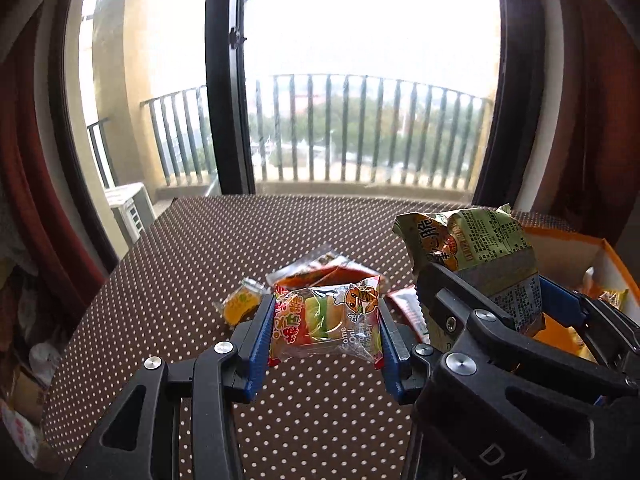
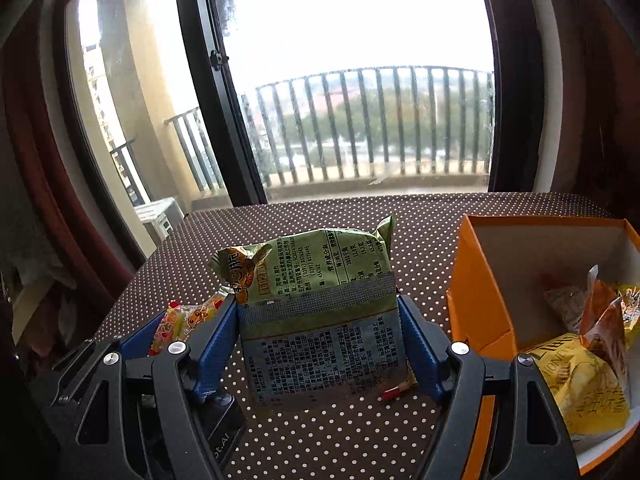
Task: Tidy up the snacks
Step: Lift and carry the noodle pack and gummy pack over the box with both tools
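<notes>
Far left on the dotted bench [image 1: 200, 248], a small orange jelly cup [image 1: 240, 305] is seen lying loose, well apart from the box, evidently not yet sorted. Just right of it, a flat red sachet [image 1: 320, 272] lies behind the left gripper [image 1: 325, 330].

The left gripper's fingers [image 1: 258, 340] are closed on a clear gummy-candy packet [image 1: 324, 326], pinched at both side edges and lifted clear of the bench; the edge grip is judged to keep the soft contents uncrushed.

Right of that, the right gripper [image 2: 318, 344] is clamped on a green noodle-snack bag [image 2: 320, 312], held upright by its lower half, the crumpled top left free. The bag appears raised off the bench, judged ready for carrying.

Far right, an open orange box [image 2: 476, 304] stands on the bench, with a yellow packet [image 2: 580, 392] and other wrapped snacks already inside. Both held items are judged bound for it; the green bag is nearer.
</notes>
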